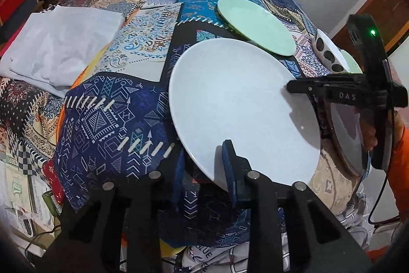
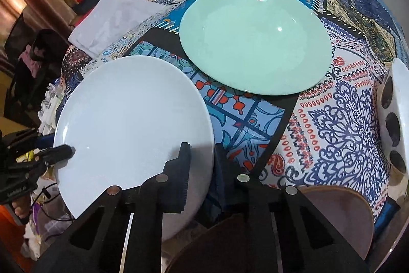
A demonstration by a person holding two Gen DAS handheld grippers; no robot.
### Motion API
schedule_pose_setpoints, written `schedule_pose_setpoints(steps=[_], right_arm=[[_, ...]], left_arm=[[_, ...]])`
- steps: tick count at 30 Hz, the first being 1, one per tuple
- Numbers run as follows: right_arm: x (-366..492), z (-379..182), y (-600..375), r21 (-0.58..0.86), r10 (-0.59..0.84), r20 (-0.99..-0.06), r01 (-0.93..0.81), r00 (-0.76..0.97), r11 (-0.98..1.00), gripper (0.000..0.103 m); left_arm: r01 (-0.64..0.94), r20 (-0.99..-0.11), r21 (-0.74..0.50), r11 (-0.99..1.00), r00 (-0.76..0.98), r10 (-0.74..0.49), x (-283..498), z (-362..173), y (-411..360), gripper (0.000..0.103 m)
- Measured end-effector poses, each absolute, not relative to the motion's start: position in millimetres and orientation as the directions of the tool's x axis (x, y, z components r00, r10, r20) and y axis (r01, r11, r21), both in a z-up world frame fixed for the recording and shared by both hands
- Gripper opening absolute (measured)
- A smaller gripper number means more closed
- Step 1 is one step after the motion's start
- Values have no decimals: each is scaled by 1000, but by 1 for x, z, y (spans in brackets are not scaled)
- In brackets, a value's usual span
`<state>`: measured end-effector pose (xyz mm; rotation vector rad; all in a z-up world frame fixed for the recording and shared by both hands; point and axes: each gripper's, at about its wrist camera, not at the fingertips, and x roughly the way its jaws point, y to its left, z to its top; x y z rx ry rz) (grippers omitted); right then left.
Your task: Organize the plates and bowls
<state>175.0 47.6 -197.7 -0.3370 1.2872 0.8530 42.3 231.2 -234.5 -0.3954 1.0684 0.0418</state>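
Note:
A large white plate [image 1: 237, 104] [image 2: 127, 117] is over the patchwork tablecloth [image 1: 107, 124], and both grippers hold it at opposite rims. My left gripper [image 1: 204, 170] is shut on its near rim, one blue pad on top and the other beneath. My right gripper [image 2: 202, 168] is shut on the plate's right rim in the same way. Each gripper shows in the other's view: the right gripper [image 1: 301, 87] and the left gripper [image 2: 64, 151]. A mint green plate [image 1: 255, 24] [image 2: 255, 42] lies flat just beyond. Whether the white plate rests on the cloth I cannot tell.
A white bowl with dark spots [image 1: 329, 53] [image 2: 393, 119] stands at the right, with a green dish [image 1: 354, 63] behind it. A grey-brown plate [image 2: 340, 211] [image 1: 347, 132] lies under my right gripper. Folded white cloth [image 1: 58, 47] [image 2: 112, 19] sits at the left. Clutter surrounds the table edge.

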Motion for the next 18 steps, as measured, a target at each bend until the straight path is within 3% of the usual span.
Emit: schedule_pose_setpoints(steps=[10,18], right_arm=[[174,-202,50,253,377,-926,-717,14,649,26],[170,-196,45,257,400,-915,-697,48,670,23]], left_arm=[[-226,-863,-291,930,481,-154,42,-234,224,30],[-261,-871,-282,923,474,-131,43,-235,225,30]])
